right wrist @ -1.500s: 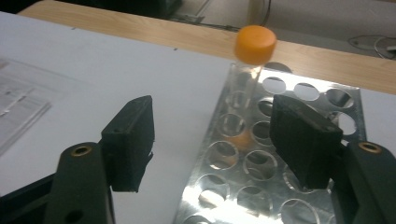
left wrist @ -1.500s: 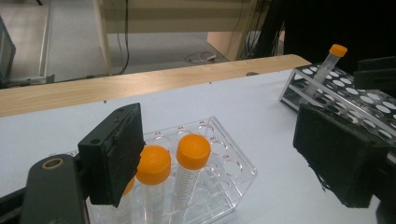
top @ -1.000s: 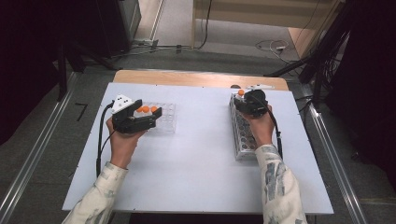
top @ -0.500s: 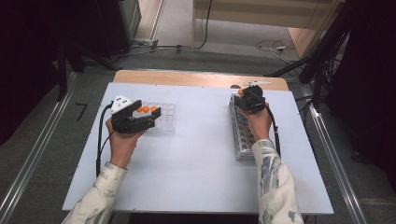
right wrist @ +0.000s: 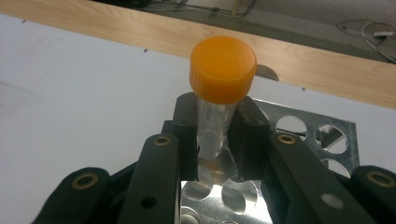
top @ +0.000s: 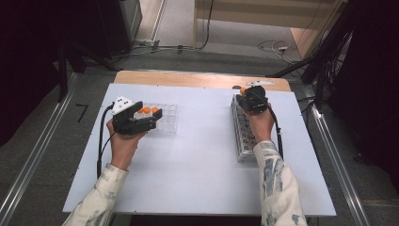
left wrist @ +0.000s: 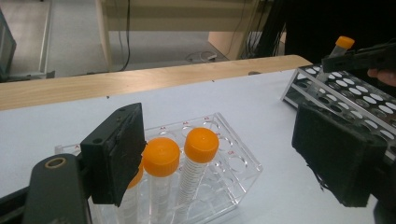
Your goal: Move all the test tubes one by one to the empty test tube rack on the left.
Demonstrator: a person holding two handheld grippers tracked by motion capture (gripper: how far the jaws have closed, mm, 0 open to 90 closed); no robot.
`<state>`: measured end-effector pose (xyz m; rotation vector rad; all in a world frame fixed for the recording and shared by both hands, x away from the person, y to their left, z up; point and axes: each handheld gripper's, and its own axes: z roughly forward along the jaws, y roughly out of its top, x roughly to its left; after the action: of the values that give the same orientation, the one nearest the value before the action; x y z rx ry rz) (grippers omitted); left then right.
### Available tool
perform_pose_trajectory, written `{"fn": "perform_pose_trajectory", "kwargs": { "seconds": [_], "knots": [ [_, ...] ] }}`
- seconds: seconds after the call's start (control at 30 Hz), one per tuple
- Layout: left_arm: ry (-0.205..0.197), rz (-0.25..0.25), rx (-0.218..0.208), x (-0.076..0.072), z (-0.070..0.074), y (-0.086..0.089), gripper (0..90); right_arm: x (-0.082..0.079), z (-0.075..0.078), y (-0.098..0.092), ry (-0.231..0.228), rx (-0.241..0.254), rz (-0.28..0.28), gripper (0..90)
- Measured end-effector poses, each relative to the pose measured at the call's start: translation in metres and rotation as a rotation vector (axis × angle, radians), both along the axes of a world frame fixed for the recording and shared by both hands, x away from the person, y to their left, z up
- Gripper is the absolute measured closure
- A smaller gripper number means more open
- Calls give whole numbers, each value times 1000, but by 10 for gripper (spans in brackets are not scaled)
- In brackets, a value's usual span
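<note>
High view first: your right tool [top: 244,92] sits at the upper right of the frame, over the far end of the metal rack [top: 242,141], and its jaws have just been closing with an orange-capped tube [top: 243,89] between them. Your left tool [top: 153,115] waits at centre left by the clear rack [top: 170,117] on the white worktop [top: 197,165], well apart from the other hand

Left gripper view now: your left tool's jaws stand wide with nothing gripped, the left pad just beside the capped tubes [left wrist: 200,154] standing in the clear rack at lower centre. At upper right, far off, you can see the single tube [left wrist: 343,45] pinched in the other tool above the metal rack [left wrist: 355,93]

Right gripper view: your right tool [right wrist: 215,140] is clamped on the clear tube [right wrist: 219,93] just below its orange cap, mid-frame, with the metal rack's [right wrist: 322,135] holes underneath. Whether the tube's tip sits in a hole, you can't tell

My read: one tube in play at the metal rack, at least three waiting in the clear rack, so most of the job is ahead of you
</note>
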<state>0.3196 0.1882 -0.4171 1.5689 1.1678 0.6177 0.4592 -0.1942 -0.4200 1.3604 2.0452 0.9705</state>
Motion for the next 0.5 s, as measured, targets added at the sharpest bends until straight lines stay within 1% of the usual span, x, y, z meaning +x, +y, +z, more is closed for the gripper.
{"fn": "perform_pose_trajectory", "kwargs": {
  "seconds": [0.07, 0.13, 0.3, 0.5],
  "knots": [
    [0, 2, 1, 0, 0, -1, 177, -2, 3, -1, -11, 3, 0, 716],
    [-1, 4, 5, 0, 0, -1, 176, -4, 6, -2, -12, 16, -3, 717],
    [-2, 6, 7, -1, 0, -1, 171, -9, 15, -5, -41, 24, -1, 718],
    [-1, 6, 11, 0, 0, -3, 166, -18, 25, -9, -73, 46, 11, 719]
  ]
}}
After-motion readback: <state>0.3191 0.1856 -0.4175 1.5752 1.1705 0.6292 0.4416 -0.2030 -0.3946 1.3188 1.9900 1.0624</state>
